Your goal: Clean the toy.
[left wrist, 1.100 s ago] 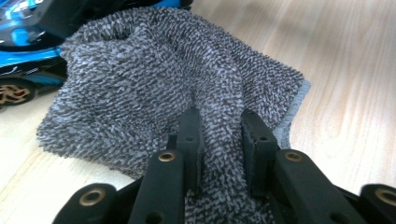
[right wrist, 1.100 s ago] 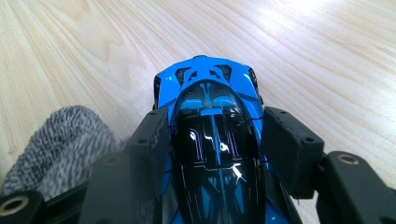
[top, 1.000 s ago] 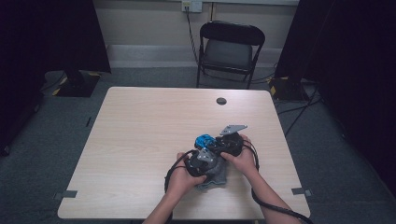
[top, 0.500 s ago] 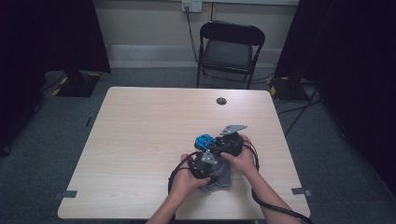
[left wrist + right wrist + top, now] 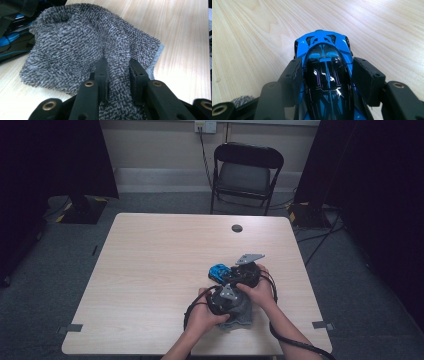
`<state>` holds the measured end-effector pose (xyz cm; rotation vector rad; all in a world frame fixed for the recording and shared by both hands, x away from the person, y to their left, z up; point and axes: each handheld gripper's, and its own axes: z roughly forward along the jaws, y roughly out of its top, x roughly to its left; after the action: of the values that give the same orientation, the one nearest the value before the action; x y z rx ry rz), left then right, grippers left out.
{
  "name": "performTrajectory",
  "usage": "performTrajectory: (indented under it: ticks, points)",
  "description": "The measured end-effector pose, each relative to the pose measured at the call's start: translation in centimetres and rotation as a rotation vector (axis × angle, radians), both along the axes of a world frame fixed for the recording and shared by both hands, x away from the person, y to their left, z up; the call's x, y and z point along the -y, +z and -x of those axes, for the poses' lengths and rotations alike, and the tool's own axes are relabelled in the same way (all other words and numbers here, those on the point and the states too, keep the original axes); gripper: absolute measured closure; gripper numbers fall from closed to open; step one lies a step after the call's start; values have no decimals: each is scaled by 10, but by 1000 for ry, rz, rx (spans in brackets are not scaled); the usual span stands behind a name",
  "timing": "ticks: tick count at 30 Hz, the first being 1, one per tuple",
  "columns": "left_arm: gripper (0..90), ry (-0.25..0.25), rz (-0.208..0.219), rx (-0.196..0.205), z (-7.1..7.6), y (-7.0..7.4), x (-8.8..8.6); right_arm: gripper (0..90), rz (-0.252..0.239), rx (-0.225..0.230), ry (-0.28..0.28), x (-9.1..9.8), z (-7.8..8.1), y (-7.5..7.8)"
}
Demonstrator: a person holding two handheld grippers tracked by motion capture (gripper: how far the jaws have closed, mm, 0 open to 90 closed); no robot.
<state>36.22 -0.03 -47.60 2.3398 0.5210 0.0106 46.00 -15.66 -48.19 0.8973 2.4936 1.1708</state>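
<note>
While I look from the high view, both tools sit close together near the surface's (image 5: 150,250) front edge, car (image 5: 218,270) just beyond the cloth (image 5: 241,316). Left tool (image 5: 117,72) is clenched on a soft, limp cloth (image 5: 75,45) fold. Right tool (image 5: 327,72) grips the glossy, probably slippery car (image 5: 324,50) by its flanks; I'd hold there, firmly.

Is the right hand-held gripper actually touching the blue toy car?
Touching. In the right gripper view the right hand-held gripper has both pads pressed against the sides of the blue toy car, with no gap on either side.
</note>
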Motion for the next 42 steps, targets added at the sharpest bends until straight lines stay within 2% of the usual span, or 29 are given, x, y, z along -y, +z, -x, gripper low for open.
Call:
performTrajectory:
  ticks: [13,20,21,27,28,34,37,38,42]
  points:
    - [724,-35,8,-6,5,0,8,425,-1,1,-1,0,0,0]
    - [724,-73,31,-7,11,3,14,425,-2,2,0,0,0,0]
    - [724,-80,24,-5,11,4,14,425,-2,1,0,0,0,0]
    - [724,-93,43,-1,15,8,12,425,-4,3,0,0,0,0]
    - [724,-99,34,0,15,11,11,425,-2,3,-1,0,0,0]
    - [724,-83,59,3,15,16,-10,425,-3,1,1,0,0,0]
    - [723,-52,77,-4,13,23,-28,425,-3,3,1,0,0,0]
    - [723,-28,92,-3,13,24,-34,425,-5,3,1,1,0,-1]
    - [722,39,105,11,10,33,-60,425,-10,5,0,1,1,-1]
